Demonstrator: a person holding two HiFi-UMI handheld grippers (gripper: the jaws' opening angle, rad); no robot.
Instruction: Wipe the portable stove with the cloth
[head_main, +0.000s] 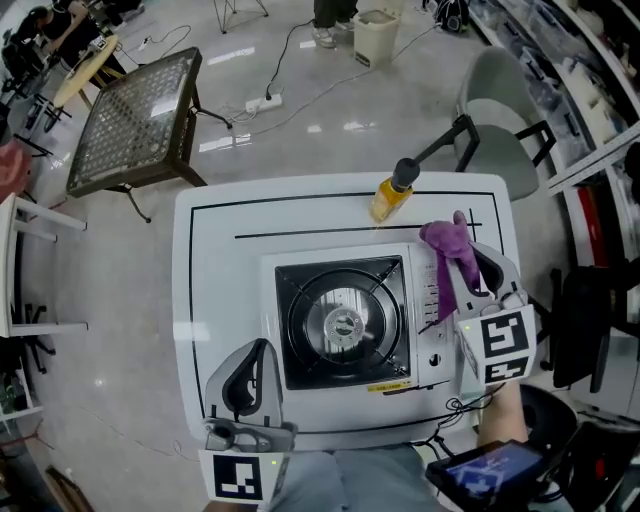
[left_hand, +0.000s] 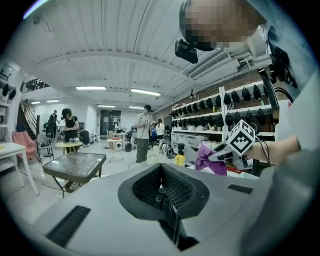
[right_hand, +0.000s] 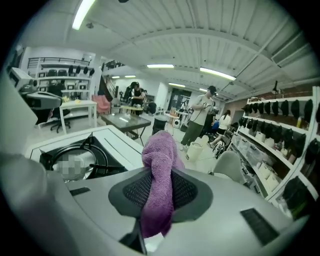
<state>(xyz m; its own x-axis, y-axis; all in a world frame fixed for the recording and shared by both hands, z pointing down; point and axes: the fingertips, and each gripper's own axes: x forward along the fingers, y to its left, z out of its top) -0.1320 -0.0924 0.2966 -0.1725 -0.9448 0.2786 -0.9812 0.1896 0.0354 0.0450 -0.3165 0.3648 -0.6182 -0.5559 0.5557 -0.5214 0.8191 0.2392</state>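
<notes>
The portable stove (head_main: 345, 320), silver with a black burner, stands in the middle of the white table (head_main: 200, 300). My right gripper (head_main: 465, 270) hovers over the stove's right side, shut on a purple cloth (head_main: 450, 245) that sticks up past its tips. In the right gripper view the cloth (right_hand: 159, 155) fills the gap between the jaws, with the stove (right_hand: 95, 147) lower left. My left gripper (head_main: 255, 350) hangs at the table's front left, jaws shut and empty (left_hand: 162, 187). From there I see the cloth (left_hand: 207, 159) at the right.
A yellow bottle (head_main: 392, 192) with a black cap stands behind the stove. On the floor beyond are a dark mesh folding table (head_main: 140, 120), a grey chair (head_main: 500, 110), a white bin (head_main: 378, 35) and cables. People stand far back in the room.
</notes>
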